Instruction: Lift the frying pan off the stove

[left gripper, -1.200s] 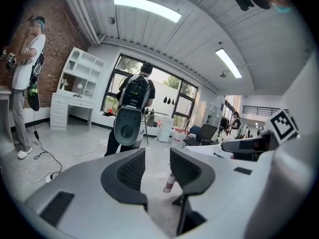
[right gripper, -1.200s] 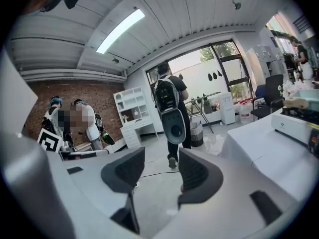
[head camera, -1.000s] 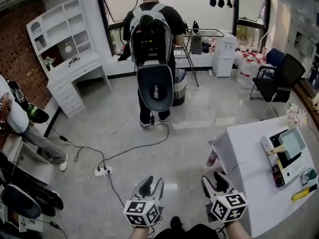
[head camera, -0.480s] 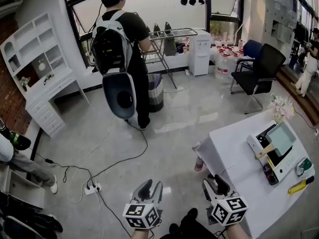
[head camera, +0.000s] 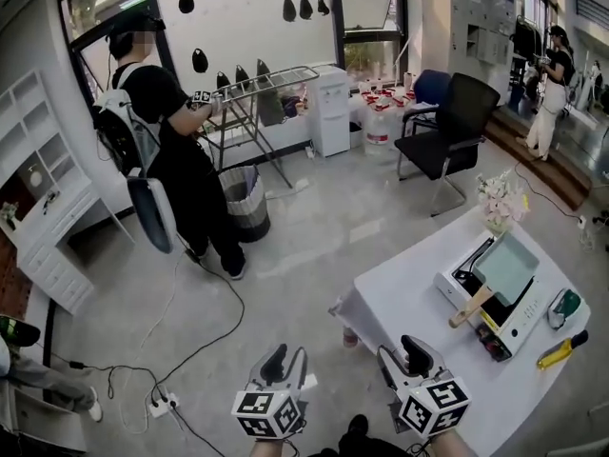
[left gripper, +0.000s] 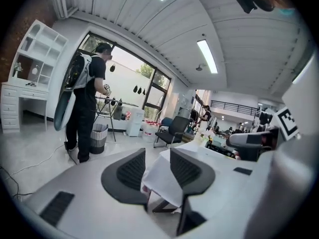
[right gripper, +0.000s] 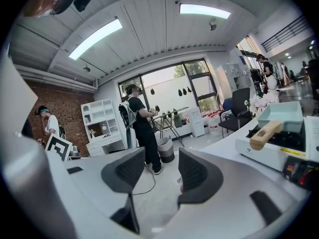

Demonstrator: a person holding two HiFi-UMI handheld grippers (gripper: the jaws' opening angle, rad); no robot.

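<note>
Pale-teal and square, the frying pan (head camera: 509,263) sat on the white stove (head camera: 521,320) in the head view, ahead-right of both grippers, its wooden handle (head camera: 473,306) angled back toward the nearer right gripper (head camera: 404,352). The left gripper view showed the left gripper (left gripper: 157,169) with jaws apart, empty — the right gripper view likewise, pan off right.

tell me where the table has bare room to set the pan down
Bare: the left half of the table, between its corner and the stove, and the near strip by the right gripper. Crowded: right side, with frying pan, flowers, yellow tool.
</note>
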